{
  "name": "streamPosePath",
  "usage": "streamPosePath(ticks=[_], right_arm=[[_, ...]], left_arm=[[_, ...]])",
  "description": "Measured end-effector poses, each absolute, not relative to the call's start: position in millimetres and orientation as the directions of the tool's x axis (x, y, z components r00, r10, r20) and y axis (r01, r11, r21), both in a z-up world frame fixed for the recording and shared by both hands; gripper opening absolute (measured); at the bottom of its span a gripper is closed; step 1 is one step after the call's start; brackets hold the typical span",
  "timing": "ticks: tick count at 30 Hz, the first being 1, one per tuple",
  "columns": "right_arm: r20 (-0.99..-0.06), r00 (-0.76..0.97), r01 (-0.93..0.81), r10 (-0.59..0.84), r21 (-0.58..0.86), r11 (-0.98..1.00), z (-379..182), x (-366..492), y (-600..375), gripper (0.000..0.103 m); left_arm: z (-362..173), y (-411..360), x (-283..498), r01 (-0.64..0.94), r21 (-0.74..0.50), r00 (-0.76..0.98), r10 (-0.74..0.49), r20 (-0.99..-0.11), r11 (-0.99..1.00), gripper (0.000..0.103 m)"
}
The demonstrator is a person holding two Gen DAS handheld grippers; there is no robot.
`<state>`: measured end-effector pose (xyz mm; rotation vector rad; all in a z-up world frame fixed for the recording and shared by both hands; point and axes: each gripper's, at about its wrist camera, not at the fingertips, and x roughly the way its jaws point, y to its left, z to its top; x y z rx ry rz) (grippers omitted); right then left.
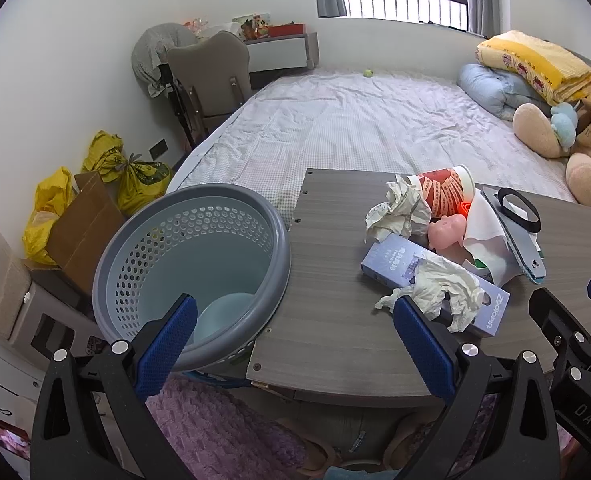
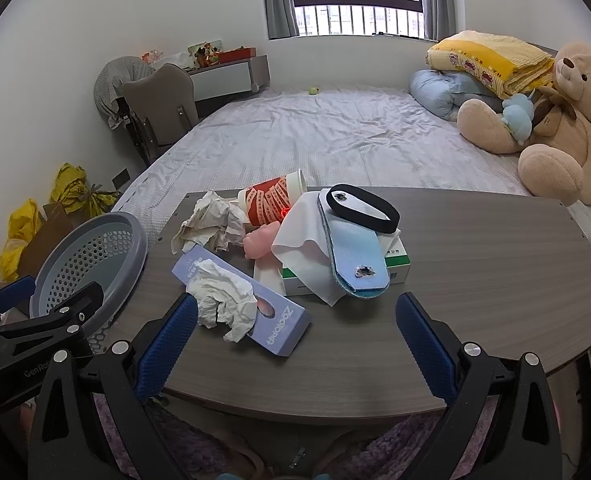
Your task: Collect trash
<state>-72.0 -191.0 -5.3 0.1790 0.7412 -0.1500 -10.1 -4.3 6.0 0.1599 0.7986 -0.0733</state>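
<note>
My left gripper [image 1: 295, 340] and right gripper [image 2: 295, 336] both gape empty. The bin [image 1: 143, 240] hangs off the table's [image 2: 475, 260] edge, left of my tools; a careless nudge may tip it. Ahead, the tissue [image 2: 223, 304] on the box [image 2: 279, 328] could drag it along

We see a matt wood-grain table [image 2: 475, 264], a perforated plastic basket [image 1: 167, 248], and crumpled paper [image 2: 223, 304].
</note>
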Motion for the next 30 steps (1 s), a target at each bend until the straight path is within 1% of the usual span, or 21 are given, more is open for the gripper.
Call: streamPosePath(ticks=[30], right_arm=[[-0.673,0.737,0.195,-0.07,0.111,0.974,3.7,-78.1,-192.0,0.095]], left_arm=[[7.8,-3.5,-15.9,0.122,0.118,0.698,-0.001,-0.716,0.986,0.097]])
